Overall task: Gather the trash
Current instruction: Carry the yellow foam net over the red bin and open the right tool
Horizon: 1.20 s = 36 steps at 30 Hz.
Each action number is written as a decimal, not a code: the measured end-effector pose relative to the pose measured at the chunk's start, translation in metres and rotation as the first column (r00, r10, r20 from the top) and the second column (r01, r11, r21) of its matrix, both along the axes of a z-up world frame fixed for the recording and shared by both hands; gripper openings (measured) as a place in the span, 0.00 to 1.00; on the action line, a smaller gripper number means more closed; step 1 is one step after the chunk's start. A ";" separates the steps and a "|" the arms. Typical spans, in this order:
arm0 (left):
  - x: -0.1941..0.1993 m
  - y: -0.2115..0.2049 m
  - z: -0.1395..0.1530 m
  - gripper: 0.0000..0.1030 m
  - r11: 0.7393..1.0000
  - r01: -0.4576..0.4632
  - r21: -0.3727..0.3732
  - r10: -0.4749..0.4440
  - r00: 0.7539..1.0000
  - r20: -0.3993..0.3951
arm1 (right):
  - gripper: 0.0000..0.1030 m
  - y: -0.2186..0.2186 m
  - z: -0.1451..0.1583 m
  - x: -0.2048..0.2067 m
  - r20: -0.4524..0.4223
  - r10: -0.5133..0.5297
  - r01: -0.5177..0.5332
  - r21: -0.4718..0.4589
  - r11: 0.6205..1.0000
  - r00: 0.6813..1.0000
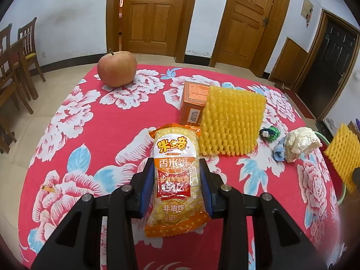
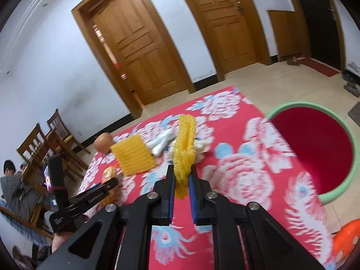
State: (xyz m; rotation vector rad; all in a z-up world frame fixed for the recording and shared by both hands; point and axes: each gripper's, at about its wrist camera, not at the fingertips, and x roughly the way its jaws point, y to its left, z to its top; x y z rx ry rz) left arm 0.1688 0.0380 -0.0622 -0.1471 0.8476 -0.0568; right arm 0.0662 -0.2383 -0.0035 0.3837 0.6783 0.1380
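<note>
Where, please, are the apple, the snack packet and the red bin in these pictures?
apple (image 1: 117, 69): left wrist view, middle of its skin.
snack packet (image 1: 175, 175): left wrist view, printed front between the pads.
red bin (image 2: 315, 150): right wrist view, red inner wall.

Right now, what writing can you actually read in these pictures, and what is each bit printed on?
"米多奇": brand at the top of the snack packet clamped in the left gripper.
"香米饼": orange band on the same packet, partly creased.
"非油炸": round badge lower on it.
Large number on its red panel: too crumpled to read surely.
Orange box: fine print and barcode label too small.
Right wrist view: lettering on the other gripper's arm is blurred.
</note>
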 end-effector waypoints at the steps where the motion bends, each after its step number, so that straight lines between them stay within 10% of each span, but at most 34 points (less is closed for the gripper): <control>1: -0.001 -0.001 0.001 0.37 1.000 0.004 -0.002 -0.004 1.000 0.002 | 0.13 -0.005 0.000 -0.002 0.000 -0.014 0.014 0.002 1.000 1.000; 36: -0.041 -0.090 0.068 0.37 0.982 0.182 -0.046 -0.178 0.982 0.069 | 0.16 -0.161 -0.052 -0.034 -0.117 -0.339 0.348 0.066 0.935 0.933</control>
